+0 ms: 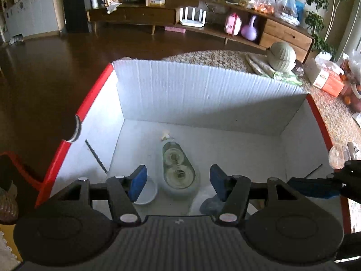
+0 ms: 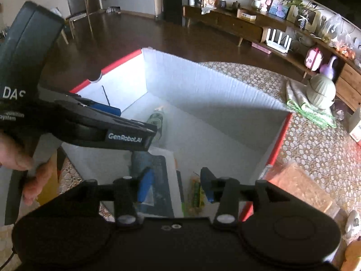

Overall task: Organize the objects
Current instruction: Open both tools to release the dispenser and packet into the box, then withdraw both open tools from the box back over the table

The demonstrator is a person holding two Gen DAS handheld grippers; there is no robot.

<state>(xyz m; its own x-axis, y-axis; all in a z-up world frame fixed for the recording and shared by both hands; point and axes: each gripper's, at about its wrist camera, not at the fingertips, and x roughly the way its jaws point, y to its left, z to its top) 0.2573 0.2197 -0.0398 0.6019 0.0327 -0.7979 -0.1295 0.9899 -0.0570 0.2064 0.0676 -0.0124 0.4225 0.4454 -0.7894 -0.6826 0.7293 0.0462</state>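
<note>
A white cardboard box with red rims (image 1: 203, 90) stands on the patterned table. On its floor lies a clear correction-tape dispenser (image 1: 178, 169), with a white round lid (image 1: 147, 193) to its left and a blue-grey object (image 1: 209, 205) to its right. My left gripper (image 1: 178, 181) is open and empty above the dispenser. My right gripper (image 2: 176, 186) is open and empty over the box's (image 2: 203, 85) near end, above a dark flat packet (image 2: 158, 180) and a green-yellow packet (image 2: 196, 194). The left gripper (image 2: 108, 122) shows in the right wrist view.
On the table beyond the box are a green ribbed jar (image 1: 282, 56), folded cloths (image 1: 259, 65), an orange-white carton (image 1: 325, 79) and fruit. A brownish packet (image 2: 300, 180) lies beside the box's right rim. A long wooden sideboard (image 1: 180, 15) stands across the dark floor.
</note>
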